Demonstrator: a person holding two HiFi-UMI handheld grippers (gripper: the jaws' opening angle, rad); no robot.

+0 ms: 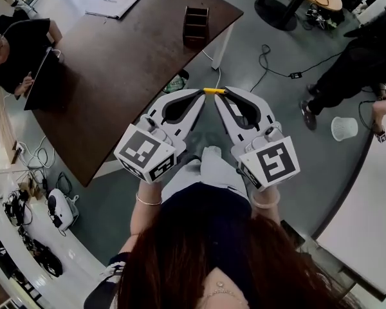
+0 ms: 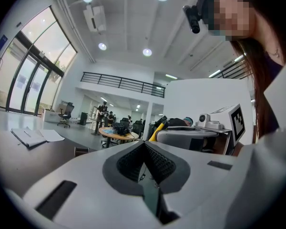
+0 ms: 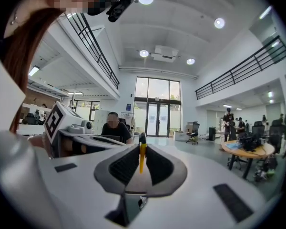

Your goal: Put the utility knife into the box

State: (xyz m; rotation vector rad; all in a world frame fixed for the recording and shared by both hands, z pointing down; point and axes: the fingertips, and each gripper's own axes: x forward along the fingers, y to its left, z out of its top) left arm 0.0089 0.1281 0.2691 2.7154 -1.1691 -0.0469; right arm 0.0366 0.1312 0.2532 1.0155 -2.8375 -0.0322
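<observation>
Both grippers are held up in front of me, tips nearly touching, over the floor and away from the table. My right gripper (image 1: pixel 222 93) is shut on a yellow utility knife (image 1: pixel 213 91), which pokes left out of its tip. From the right gripper view the knife (image 3: pixel 142 157) stands edge-on between the shut jaws of the right gripper (image 3: pixel 142 149). My left gripper (image 1: pixel 201 94) is shut with nothing in it, and its jaws (image 2: pixel 144 146) meet at the tips. The dark wooden box (image 1: pixel 195 26) stands near the far edge of the brown table (image 1: pixel 116 76), well beyond both grippers.
Papers (image 1: pixel 112 4) lie at the table's far end. A person in black (image 1: pixel 19 44) sits at its left side with a laptop. Another person (image 1: pixel 354 69) stands at the right, near a white basket (image 1: pixel 343 128) and floor cables. A white table (image 1: pixel 367 217) fills the lower right.
</observation>
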